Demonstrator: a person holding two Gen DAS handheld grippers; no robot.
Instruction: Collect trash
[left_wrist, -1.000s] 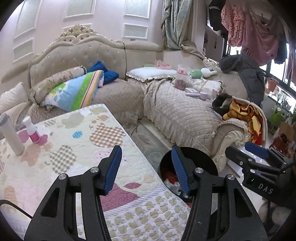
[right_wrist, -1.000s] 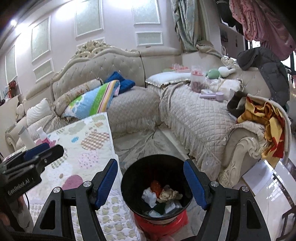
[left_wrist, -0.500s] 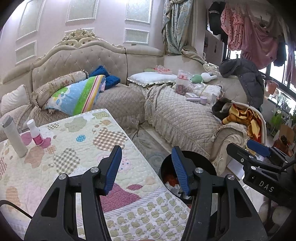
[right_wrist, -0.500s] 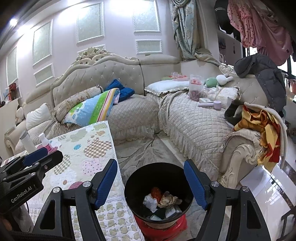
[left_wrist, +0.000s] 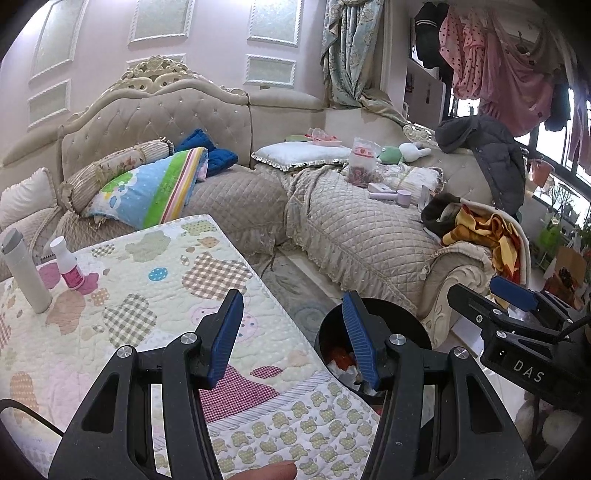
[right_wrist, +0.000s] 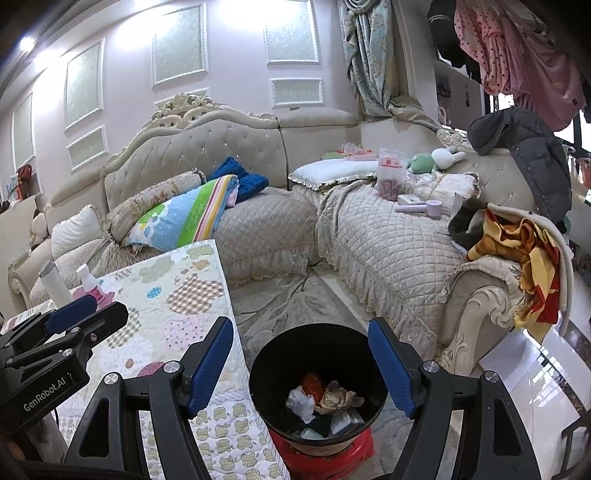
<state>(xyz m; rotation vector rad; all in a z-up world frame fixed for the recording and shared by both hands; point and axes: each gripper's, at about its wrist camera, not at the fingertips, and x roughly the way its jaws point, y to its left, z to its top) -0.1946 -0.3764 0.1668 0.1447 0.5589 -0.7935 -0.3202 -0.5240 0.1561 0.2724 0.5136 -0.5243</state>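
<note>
A black trash bin (right_wrist: 319, 354) stands on the floor beside the quilt-covered table (right_wrist: 177, 295), holding crumpled paper and wrappers (right_wrist: 325, 397). My right gripper (right_wrist: 301, 363) hovers above the bin, open, with nothing between its blue pads. My left gripper (left_wrist: 291, 336) is over the table's near corner, open and empty; the bin (left_wrist: 373, 332) shows partly behind its right finger. The left gripper (right_wrist: 74, 325) appears at the left edge of the right wrist view, and the right gripper (left_wrist: 513, 314) at the right edge of the left wrist view.
A white flask (left_wrist: 24, 269) and a small pink-and-white bottle (left_wrist: 68, 264) stand on the table's far left. A beige corner sofa (left_wrist: 332, 206) with pillows, toys and clothes runs behind. A strip of rug lies between table and sofa. A fingertip (left_wrist: 269, 470) shows at the bottom.
Both views have tipped slightly upward, so the bin sits lower in frame. The grippers stay open and empty, and the trash in the bin has not moved.
</note>
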